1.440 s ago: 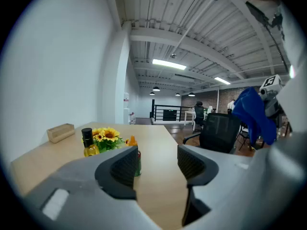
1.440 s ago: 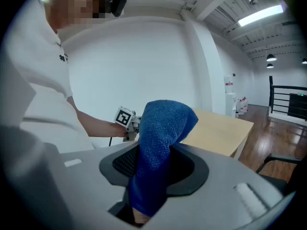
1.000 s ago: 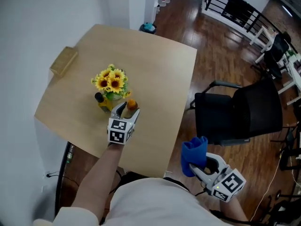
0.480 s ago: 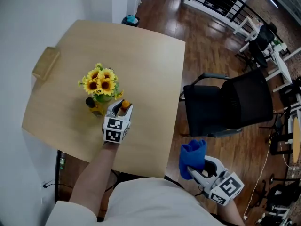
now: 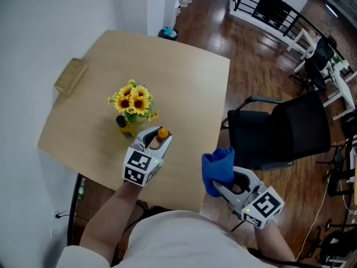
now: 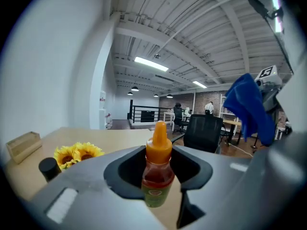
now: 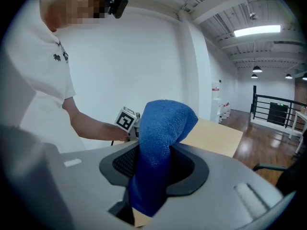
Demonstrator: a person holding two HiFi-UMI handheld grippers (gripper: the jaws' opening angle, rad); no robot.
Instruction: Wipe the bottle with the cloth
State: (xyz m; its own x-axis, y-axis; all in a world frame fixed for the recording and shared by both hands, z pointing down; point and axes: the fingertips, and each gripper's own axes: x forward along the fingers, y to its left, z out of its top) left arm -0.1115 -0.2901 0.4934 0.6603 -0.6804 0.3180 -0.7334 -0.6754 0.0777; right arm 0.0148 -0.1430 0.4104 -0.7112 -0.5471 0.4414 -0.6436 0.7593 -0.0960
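Observation:
A small sauce bottle (image 6: 158, 172) with an orange nozzle cap and reddish contents stands upright between the jaws of my left gripper (image 5: 156, 140), which is shut on it just above the wooden table (image 5: 184, 88); the bottle (image 5: 162, 134) shows as an orange cap from the head view. My right gripper (image 5: 226, 180) is shut on a blue cloth (image 7: 158, 152) that sticks up from its jaws. That cloth (image 5: 218, 170) hangs beyond the table's right front edge, right of the bottle.
A vase of sunflowers (image 5: 134, 100) and a black-capped bottle (image 5: 123, 124) stand just behind the left gripper. A wooden block (image 5: 70, 76) lies at the table's left edge. A black office chair (image 5: 284, 130) sits to the right on the wood floor.
The left gripper has shut on the orange-capped bottle and pulled it back from the flowers. The right gripper with the cloth has moved left and up, closer to the table.

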